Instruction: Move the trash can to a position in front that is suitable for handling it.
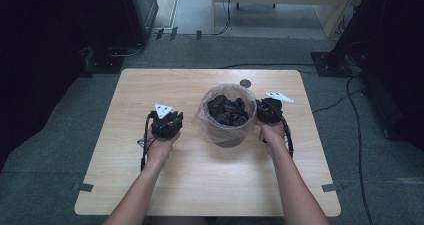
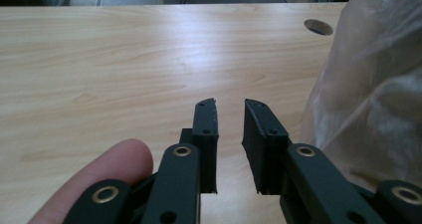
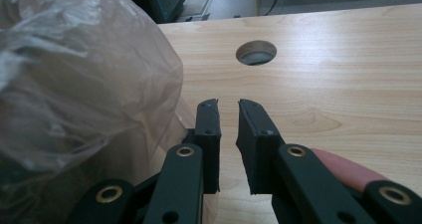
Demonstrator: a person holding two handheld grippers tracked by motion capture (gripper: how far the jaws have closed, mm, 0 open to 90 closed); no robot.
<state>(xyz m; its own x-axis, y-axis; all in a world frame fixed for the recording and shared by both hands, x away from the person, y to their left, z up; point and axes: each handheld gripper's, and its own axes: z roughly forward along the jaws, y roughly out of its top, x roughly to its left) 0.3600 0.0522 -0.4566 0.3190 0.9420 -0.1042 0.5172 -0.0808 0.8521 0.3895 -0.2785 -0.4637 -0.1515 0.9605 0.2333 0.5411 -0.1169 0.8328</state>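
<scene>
While my left gripper (image 2: 230,144) sits low over the table (image 2: 99,74), its jaws stand a narrow gap apart with nothing between them, bare wood showing through the slot. A fingertip (image 2: 107,171) of the hand that holds it pokes in at the lower left of the left gripper view. My right gripper (image 3: 228,144) reads much the same: jaws parted narrowly, empty, a fingertip (image 3: 343,169) beside the right jaw.

From the high view I see the left gripper (image 1: 167,123) just left of the bin (image 1: 226,130) and apart from it, and the right gripper (image 1: 268,111) close against the bin's right side; I cannot tell whether it touches the liner.

That bin stands upright near the middle of the table, toward its far edge. It is a small round container lined with a clear plastic bag (image 1: 206,110) whose crinkled top folds out over the rim. Inside lies a heap of crumpled black material (image 1: 227,110); I cannot make out what it is.

In both gripper views the bag is cut off by the frame edge, a hazy, wrinkled sheet (image 3: 74,84), and the bin wall behind it is only a dark blur. A round cable hole (image 3: 256,52) in the tabletop sits beyond the right gripper's jaws.
</scene>
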